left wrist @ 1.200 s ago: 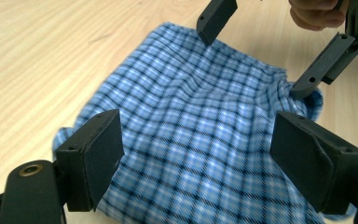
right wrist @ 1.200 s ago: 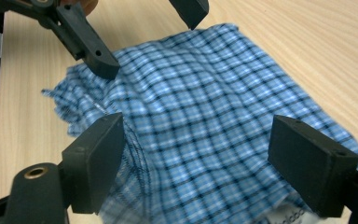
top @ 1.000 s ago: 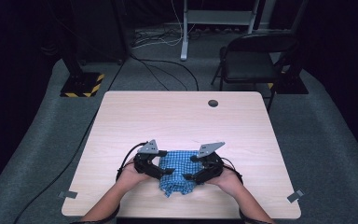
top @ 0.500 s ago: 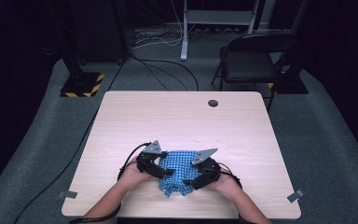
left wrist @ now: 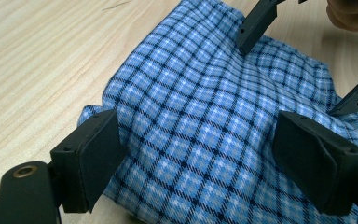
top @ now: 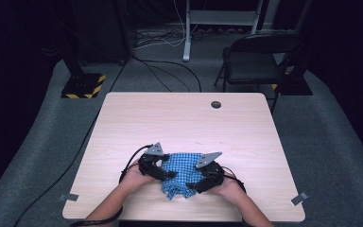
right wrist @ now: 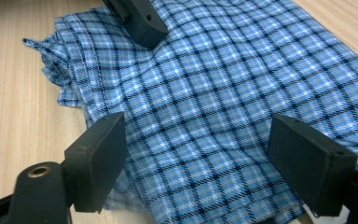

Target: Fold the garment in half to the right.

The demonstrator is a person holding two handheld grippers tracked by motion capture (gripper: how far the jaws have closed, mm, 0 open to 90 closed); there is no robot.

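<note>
Now, by parts:
Cloth: blue checked cloth (top: 182, 172) lies bunched near the table's (top: 184, 118) front edge, between both hands.
Left claw: left claw (left wrist: 196, 172) has its jaws wide apart, straddling the cloth's rumpled side and clamped on nothing.
Right claw: right claw (right wrist: 196, 172) is likewise spread over the fabric (no pinch yet).
Change: against a second ago, both claws have drawn closer together over the cloth, which looks more gathered.
Meaning: probably a fold or gather is underway; a grasp seems the next need.
Unchanged: the cloth's place on the table.
</note>
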